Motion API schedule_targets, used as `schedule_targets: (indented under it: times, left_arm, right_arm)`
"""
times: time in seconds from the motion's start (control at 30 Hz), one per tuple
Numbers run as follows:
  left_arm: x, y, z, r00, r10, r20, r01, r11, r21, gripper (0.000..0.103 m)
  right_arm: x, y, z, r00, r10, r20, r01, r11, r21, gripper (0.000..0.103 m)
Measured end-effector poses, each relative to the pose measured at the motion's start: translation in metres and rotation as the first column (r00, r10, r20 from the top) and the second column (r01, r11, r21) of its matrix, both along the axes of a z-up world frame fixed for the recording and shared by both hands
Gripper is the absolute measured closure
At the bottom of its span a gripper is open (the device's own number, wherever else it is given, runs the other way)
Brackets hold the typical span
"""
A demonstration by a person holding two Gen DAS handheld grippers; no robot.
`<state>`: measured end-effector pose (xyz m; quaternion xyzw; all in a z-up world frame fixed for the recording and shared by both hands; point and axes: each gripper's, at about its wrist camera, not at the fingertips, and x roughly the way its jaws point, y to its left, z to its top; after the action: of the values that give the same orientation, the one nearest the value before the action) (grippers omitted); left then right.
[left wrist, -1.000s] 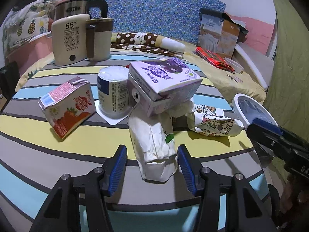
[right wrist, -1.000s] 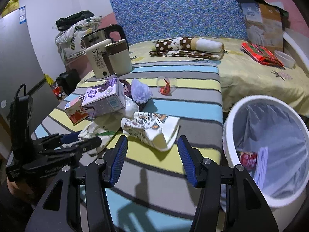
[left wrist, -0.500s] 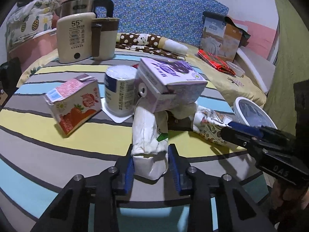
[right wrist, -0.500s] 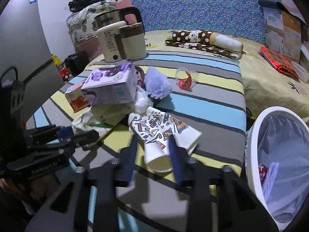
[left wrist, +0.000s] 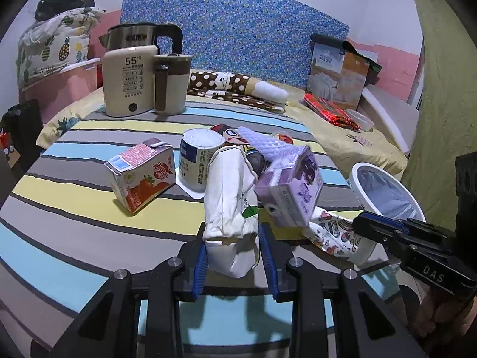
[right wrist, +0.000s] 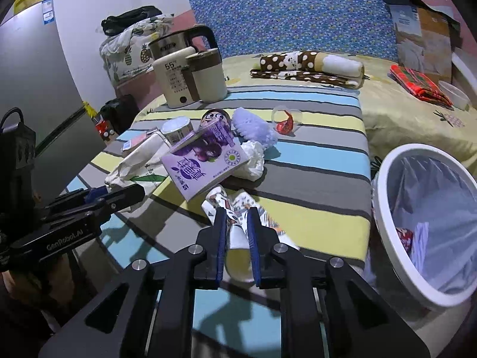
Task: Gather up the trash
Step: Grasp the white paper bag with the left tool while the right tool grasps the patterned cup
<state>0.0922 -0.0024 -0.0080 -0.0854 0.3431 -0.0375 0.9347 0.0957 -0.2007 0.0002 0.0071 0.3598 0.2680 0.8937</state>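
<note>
My left gripper (left wrist: 233,238) is shut on a crumpled white paper bag (left wrist: 228,197) and holds it tilted up off the striped table (left wrist: 74,208). A purple milk carton (left wrist: 290,191) tips off the bag, tilted to the right. My right gripper (right wrist: 237,223) is shut on a patterned paper cup (right wrist: 235,208), which also shows in the left wrist view (left wrist: 334,232). The white trash bin (right wrist: 423,223) with a clear liner stands at the table's right edge and holds some wrappers.
A red juice carton (left wrist: 140,176), a white can (left wrist: 198,158), a purple foam net (right wrist: 253,126), crumpled tissue (right wrist: 253,161) and a clear cup with a red wrapper (right wrist: 286,119) lie on the table. A kettle and mug (left wrist: 143,80) stand at the back.
Both grippers closed in from open: the left on the paper bag, the right on the patterned cup. The bag is now lifted and the purple carton has tipped to the right.
</note>
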Motion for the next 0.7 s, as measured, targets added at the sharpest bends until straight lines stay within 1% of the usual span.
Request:
schedule_targets:
  times: [0.03,0.2,0.37,0.4,0.5,0.6,0.7]
  left_arm:
    - [-0.001,0.0,0.001,1.0,0.0,0.002,0.0,1.0,0.0,0.071]
    - [-0.009,-0.002,0.006,1.0,-0.001,0.014,0.001,1.0,0.003,0.071]
    - [-0.013,-0.002,0.009,1.0,-0.006,0.018,0.006,1.0,0.005,0.071]
    - [-0.014,-0.002,0.01,1.0,-0.007,0.017,0.007,1.0,0.004,0.071]
    - [-0.016,-0.002,0.01,1.0,-0.009,0.017,0.009,1.0,0.003,0.071]
    - [-0.017,-0.003,0.011,1.0,-0.012,0.019,0.012,1.0,0.002,0.071]
    - [-0.018,-0.004,0.012,1.0,-0.016,0.021,0.016,1.0,0.003,0.07]
  right_arm:
    - [-0.002,-0.001,0.001,1.0,-0.002,0.002,0.002,1.0,0.002,0.091]
    - [-0.006,-0.002,-0.001,1.0,-0.006,0.001,0.006,1.0,0.0,0.091]
    - [-0.009,0.0,-0.003,1.0,0.025,-0.003,-0.025,1.0,-0.015,0.091]
    - [-0.011,0.002,-0.003,0.999,0.036,-0.004,-0.036,0.999,-0.021,0.09]
    - [-0.014,0.007,-0.007,0.999,0.055,-0.001,-0.055,0.996,-0.069,0.075]
    - [-0.015,0.006,-0.011,0.998,0.065,-0.02,-0.066,0.995,-0.072,0.074]
    - [-0.017,0.005,-0.014,0.997,0.072,-0.027,-0.074,0.992,-0.098,0.074]
